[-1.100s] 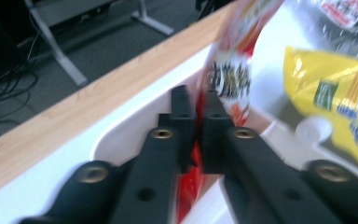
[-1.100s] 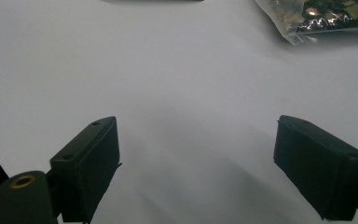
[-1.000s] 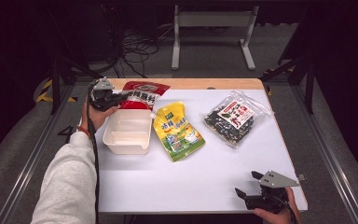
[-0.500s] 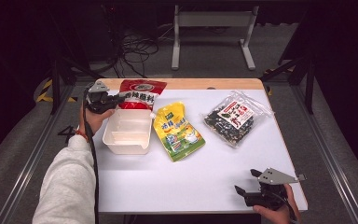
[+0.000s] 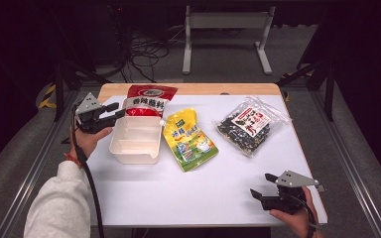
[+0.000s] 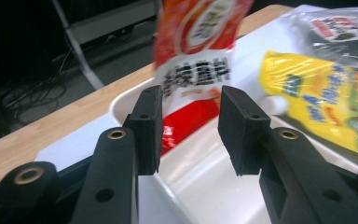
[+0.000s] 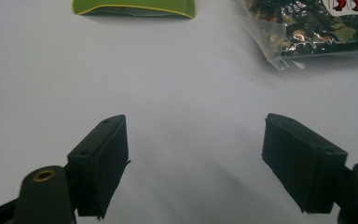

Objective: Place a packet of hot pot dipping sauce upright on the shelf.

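A white two-compartment tray (image 5: 134, 157) sits at the table's left. The near end of a red pouch (image 5: 146, 101) lies over its far rim. My left gripper (image 5: 115, 110) hovers at the tray's far left corner, pointing right at the pouch. Its jaws have just been opening and nothing is between them. In the left gripper view that gripper (image 6: 191, 116) frames the red pouch (image 6: 196, 37) and the tray (image 6: 214, 186) farther off. My right gripper (image 5: 262, 185) rests low at the front right, open. Its jaws have just been closing slightly over bare table (image 7: 182, 93).
A yellow pouch (image 5: 188, 140) lies right of the tray, and a clear bag of dark snacks (image 5: 245, 126) at the back right. In the right gripper view the pouch's green edge (image 7: 135, 7) and the bag (image 7: 307, 28) lie ahead. A wooden strip (image 5: 203, 89) edges the far side.
My left gripper has drawn back left and toward me from the red pouch, and its jaws have parted. The right hand has stayed in place.
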`<action>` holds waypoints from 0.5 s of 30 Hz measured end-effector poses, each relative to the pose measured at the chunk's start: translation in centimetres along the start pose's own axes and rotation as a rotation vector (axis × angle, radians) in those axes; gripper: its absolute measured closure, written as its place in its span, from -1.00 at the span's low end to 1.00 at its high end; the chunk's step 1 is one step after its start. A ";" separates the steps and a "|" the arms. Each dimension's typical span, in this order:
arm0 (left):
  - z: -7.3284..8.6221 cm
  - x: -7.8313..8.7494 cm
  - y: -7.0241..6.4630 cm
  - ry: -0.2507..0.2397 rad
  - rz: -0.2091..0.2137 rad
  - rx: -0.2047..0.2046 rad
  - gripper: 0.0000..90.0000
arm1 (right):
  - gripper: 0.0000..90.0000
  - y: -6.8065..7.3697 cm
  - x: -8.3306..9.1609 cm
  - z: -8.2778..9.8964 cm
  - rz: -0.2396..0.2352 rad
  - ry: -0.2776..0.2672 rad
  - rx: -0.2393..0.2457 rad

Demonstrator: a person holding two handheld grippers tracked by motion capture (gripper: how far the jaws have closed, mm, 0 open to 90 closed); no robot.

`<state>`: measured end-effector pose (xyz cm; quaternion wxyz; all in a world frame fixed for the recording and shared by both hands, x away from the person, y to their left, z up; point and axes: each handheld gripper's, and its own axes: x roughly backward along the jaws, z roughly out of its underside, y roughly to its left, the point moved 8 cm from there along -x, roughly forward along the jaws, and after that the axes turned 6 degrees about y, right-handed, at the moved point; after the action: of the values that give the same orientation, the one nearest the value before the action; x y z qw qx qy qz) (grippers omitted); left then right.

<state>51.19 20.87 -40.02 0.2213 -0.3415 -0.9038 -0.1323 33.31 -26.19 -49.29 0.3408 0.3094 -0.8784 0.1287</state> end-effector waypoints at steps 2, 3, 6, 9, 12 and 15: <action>0.1 0.5 -0.8 0.000 -0.003 -0.010 0.25 | -0.49 0.0 -0.1 -0.3 -0.005 -0.002 0.005; 0.2 0.7 -1.1 0.007 -0.015 -0.025 0.20 | -0.49 -0.1 -0.2 -0.4 -0.007 -0.003 0.005; 0.2 1.5 -2.2 -0.013 -0.008 -0.004 0.02 | -0.49 -0.1 -0.7 -1.0 -0.016 -0.001 0.013; 0.4 2.3 -3.4 -0.030 0.005 -0.029 -0.02 | -0.49 -0.1 -1.0 -1.4 -0.025 0.000 0.022; 0.8 3.0 -5.0 -0.030 0.009 -0.053 -0.09 | -0.46 -0.2 -1.4 -1.7 -0.031 0.006 0.039; 1.2 3.6 -6.3 -0.032 0.018 -0.062 -0.13 | -0.44 -0.2 -1.6 -2.1 -0.038 0.004 0.043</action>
<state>44.11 18.73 -39.81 0.1973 -0.3585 -0.8996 -0.1525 35.50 -24.70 -48.85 0.3382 0.3330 -0.8687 0.1417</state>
